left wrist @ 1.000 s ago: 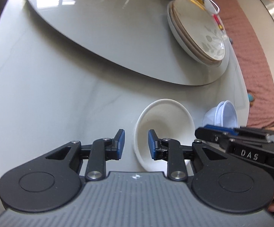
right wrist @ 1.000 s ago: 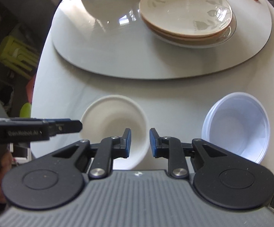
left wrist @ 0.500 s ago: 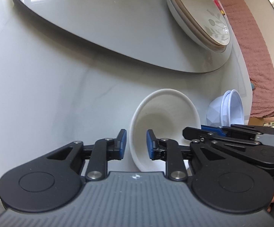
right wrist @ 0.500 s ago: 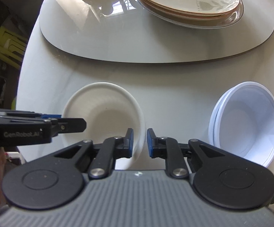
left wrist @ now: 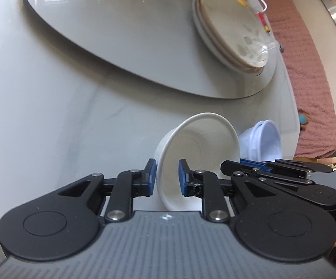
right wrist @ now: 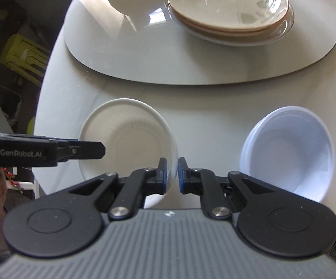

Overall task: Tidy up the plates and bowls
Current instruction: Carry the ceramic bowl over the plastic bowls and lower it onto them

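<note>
Pale marble counter [right wrist: 126, 93] carrying a grey turntable [right wrist: 144, 53] with stacked plates [right wrist: 228, 7]. Nearer, a white bowl [right wrist: 130, 144] tipped off the counter, blue-white bowls [right wrist: 288, 153] beside it. Left hand-held gripper [left wrist: 166, 176] pinching the white bowl's rim; right hand-held gripper [right wrist: 172, 174] nipping the opposite rim, pads pressed close.
</note>
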`<state>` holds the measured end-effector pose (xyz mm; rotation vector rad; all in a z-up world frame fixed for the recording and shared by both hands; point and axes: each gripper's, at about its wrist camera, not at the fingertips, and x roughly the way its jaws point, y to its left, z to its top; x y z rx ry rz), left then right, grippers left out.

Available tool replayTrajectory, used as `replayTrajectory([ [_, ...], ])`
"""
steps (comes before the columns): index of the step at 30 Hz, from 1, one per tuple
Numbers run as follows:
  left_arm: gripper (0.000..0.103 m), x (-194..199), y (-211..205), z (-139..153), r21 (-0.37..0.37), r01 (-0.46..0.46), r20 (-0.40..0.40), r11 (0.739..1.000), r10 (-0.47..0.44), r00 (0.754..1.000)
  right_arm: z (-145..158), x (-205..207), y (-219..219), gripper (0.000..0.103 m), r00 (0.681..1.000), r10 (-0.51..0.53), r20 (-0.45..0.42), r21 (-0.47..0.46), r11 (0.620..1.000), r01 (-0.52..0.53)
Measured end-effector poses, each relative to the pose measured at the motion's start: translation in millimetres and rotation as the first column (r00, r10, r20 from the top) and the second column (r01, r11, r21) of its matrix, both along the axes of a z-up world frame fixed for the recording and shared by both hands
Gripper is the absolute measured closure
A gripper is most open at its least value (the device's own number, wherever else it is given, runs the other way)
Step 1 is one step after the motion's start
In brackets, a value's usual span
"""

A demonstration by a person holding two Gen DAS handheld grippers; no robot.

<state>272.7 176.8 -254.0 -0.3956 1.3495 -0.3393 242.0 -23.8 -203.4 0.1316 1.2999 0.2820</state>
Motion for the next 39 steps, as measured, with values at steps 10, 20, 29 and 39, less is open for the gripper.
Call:
replayTrajectory([
  [10,0.079,-15,-23,46,-0.01,-0.05,0.073,0.999,0.051,0.996,39,-7,-31,0.09,0.995,0.042,0.087,0.046,0.998,-0.046],
  [20,0.079,-18,-69,78,0.004,-0.058,0.146,0.998,0.057,0.988,61,-15,-72,0.09,0.989,0.025,0.146,0.06,0.998,-0.034],
  [29,0.079,-13,-99,90,0.011,-0.03,0.167,0.999,0.028,0.985,71,-16,-102,0.09,0.984,-0.02,0.178,0.079,0.997,0.006],
  [39,0.078,-10,-139,81,0.041,0.003,0.156,0.999,-0.009,0.988,69,-21,-133,0.09,0.98,-0.063,0.188,0.089,0.995,0.047],
])
